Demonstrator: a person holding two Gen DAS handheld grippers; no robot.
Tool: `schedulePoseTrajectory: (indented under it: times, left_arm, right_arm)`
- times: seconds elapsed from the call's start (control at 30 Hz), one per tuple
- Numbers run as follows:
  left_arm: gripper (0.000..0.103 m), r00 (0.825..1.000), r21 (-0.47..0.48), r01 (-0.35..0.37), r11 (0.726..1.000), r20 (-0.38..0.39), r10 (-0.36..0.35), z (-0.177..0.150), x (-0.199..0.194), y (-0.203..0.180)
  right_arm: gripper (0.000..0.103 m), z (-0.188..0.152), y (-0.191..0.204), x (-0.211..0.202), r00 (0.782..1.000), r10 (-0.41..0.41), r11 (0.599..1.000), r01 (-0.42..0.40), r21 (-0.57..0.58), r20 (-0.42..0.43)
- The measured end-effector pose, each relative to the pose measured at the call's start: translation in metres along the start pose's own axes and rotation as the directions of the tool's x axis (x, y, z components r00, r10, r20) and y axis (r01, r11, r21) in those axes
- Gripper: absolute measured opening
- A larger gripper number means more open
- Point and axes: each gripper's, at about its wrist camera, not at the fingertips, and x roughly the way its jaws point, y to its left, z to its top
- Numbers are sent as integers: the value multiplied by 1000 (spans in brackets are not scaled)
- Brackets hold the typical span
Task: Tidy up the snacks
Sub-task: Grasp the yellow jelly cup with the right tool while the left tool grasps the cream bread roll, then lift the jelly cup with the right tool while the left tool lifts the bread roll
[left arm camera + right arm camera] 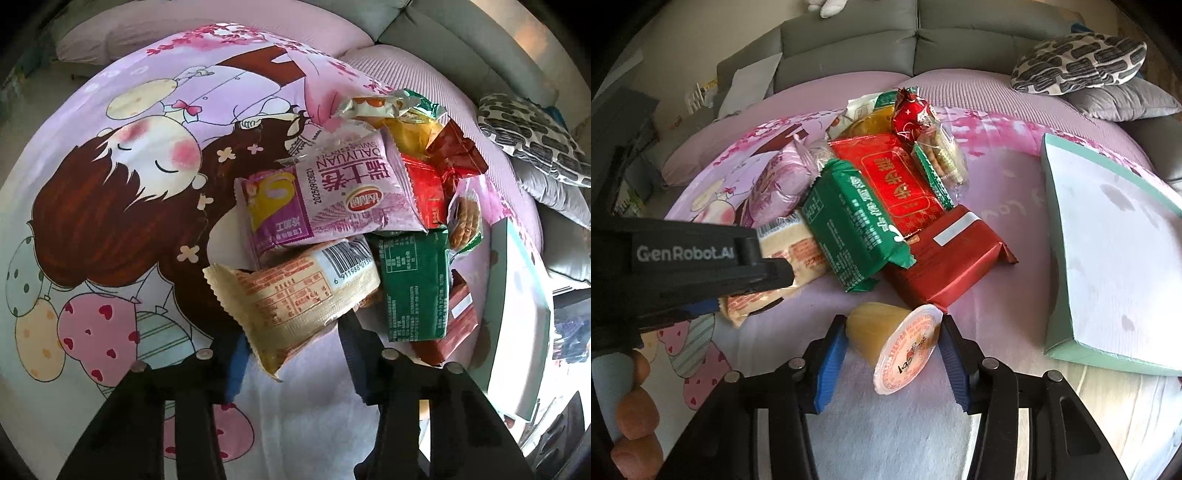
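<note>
A heap of snack packets lies on a cartoon-print sheet (110, 206). In the left wrist view my left gripper (291, 343) is shut on a cream packet (295, 291) at the heap's near edge; a purple packet (325, 199) and a green packet (413, 284) lie behind it. The right wrist view shows that left gripper (775, 275) from the side, its finger on the cream packet (790, 243). My right gripper (890, 343) is shut on a yellow jelly cup (886, 336), tilted with its lid toward me, just in front of a dark red packet (945, 258).
A teal-edged flat box (1119, 251) lies to the right of the heap. A patterned cushion (1078, 62) rests on a grey one at the back right, against a grey sofa back (849, 40). A hand (635, 406) holds the left gripper's handle at the lower left.
</note>
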Motion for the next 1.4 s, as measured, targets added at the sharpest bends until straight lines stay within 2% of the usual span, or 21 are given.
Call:
schedulePoseTrajectory:
  times: [0.27,0.4,0.5,0.63,0.83,0.9,0.93,1.0,1.03,1.13,1.2,1.27,1.4]
  left_arm:
    - [43,999,-42,53,998,-3,-53,-1,-7,18]
    - [43,994,-105,108,989,4,-108,2,-15,35]
    - [44,989,-154,148,977,17,-147,3,-18,46]
    - [45,978,-241,208,948,30,-207,4,-16,65]
    - [61,944,-363,326,873,73,-322,-3,-23,92]
    - [74,935,-381,352,855,103,-339,-3,-23,96]
    - [75,930,-387,366,846,122,-347,-4,-26,99]
    - [75,926,-390,378,840,146,-348,-5,-30,101]
    - [75,930,-386,367,846,151,-335,-5,-32,101]
    - [73,945,-380,328,865,129,-302,-6,-29,101]
    - [47,943,-395,332,857,109,-315,-9,-27,106]
    - [38,943,-410,331,850,103,-318,-5,-21,101]
    - [34,938,-417,344,841,107,-331,-9,-25,105]
  right_arm:
    - [52,0,-3,-1,1000,14,1000,-14,18,-7]
    - [52,0,-4,-3,1000,18,1000,-18,23,-9]
    - [52,0,-5,-3,1000,19,1000,-19,24,-10]
    - [52,0,-5,-2,1000,21,999,-21,25,-11]
    - [52,0,-7,-3,1000,24,999,-24,29,-17]
    - [52,0,-6,-2,1000,25,999,-24,30,-18]
    - [52,0,-6,-2,1000,25,999,-25,30,-19]
    - [52,1,-6,-2,999,26,999,-25,31,-19]
    - [52,1,-6,-2,999,25,999,-25,30,-19]
    - [52,1,-6,-2,1000,25,999,-24,30,-19]
    - [52,1,-6,-2,1000,24,999,-23,29,-19]
    - [52,0,-6,-1,1000,23,999,-22,28,-19]
    - [52,0,-6,-1,1000,25,999,-25,31,-18]
